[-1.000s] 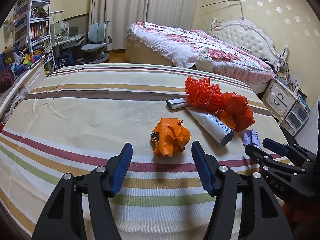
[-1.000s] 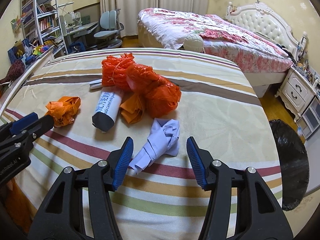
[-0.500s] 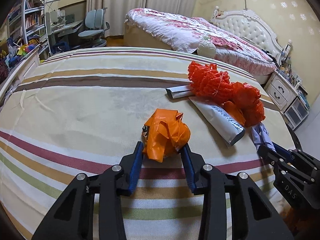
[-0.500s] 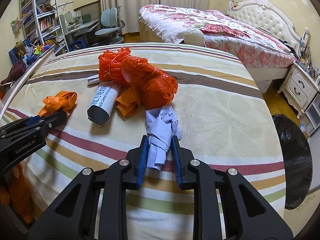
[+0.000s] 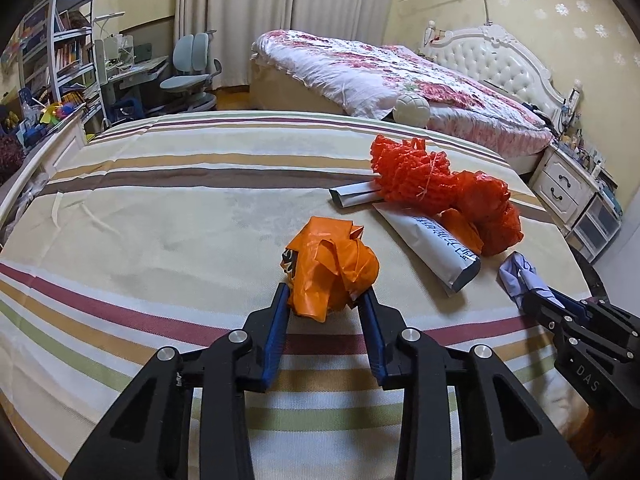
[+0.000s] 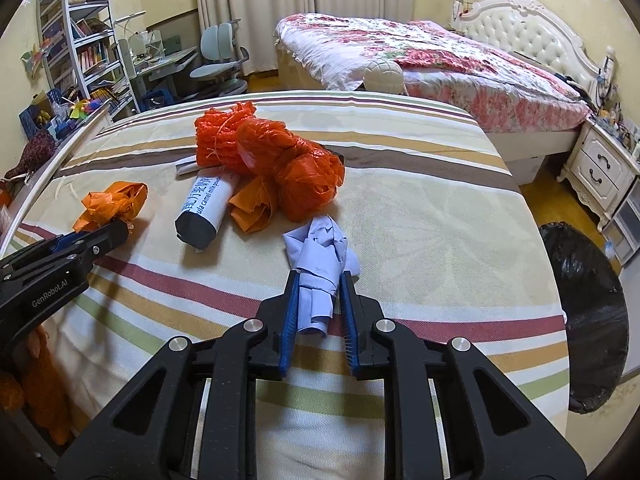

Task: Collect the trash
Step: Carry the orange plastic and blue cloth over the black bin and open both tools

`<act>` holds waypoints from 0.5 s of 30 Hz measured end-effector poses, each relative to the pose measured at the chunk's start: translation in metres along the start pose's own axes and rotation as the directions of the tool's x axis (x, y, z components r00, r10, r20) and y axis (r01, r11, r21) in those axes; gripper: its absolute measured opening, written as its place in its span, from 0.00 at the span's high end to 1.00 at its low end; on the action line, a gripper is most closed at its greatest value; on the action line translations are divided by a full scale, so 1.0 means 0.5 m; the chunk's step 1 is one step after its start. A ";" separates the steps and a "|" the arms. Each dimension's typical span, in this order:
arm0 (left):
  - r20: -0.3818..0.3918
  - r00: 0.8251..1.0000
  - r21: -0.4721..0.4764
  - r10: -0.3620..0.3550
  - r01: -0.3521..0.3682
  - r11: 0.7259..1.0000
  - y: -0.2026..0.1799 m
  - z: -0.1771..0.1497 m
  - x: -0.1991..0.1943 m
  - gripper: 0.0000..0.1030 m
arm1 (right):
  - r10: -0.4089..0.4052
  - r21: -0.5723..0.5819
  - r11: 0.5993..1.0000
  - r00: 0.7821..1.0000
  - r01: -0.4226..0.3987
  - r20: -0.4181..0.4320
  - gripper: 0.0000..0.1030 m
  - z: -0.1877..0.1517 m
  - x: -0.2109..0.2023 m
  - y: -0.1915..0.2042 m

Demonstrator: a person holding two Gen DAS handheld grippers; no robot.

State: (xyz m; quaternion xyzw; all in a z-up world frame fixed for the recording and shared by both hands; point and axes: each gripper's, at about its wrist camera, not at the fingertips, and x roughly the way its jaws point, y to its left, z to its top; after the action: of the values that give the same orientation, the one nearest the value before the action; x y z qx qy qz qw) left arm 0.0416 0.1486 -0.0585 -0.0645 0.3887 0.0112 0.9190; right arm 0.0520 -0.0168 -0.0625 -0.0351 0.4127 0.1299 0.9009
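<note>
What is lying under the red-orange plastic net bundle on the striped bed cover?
Under the red-orange plastic net bundle lie a white printed pouch with a dark end, a folded orange plastic piece and a grey-white flat strip. Their far ends are covered.

Crinkled glossy orange plastic bag (image 5: 330, 268), matt, perhaps paper, lilac wad (image 6: 320, 258), woven striped cloth bedspread (image 5: 160, 216).

Crumpled orange plastic bag (image 5: 330, 266) and crumpled pale-blue paper wad (image 6: 320, 258) lie on striped bedspread (image 5: 160, 208), well apart.
</note>
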 end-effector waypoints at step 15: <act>-0.006 1.000 0.023 -0.004 0.004 1.000 -0.011 -0.005 -0.007 0.66 | -0.002 -0.017 1.000 1.000 0.002 -0.014 0.77 0.008 0.014 0.003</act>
State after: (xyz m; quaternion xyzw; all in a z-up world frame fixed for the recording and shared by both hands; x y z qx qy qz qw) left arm 0.0378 0.1427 -0.0573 -0.0549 0.3915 0.0049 0.9185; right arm 0.0588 -0.0131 -0.0654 -0.0442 0.4177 0.1322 0.8978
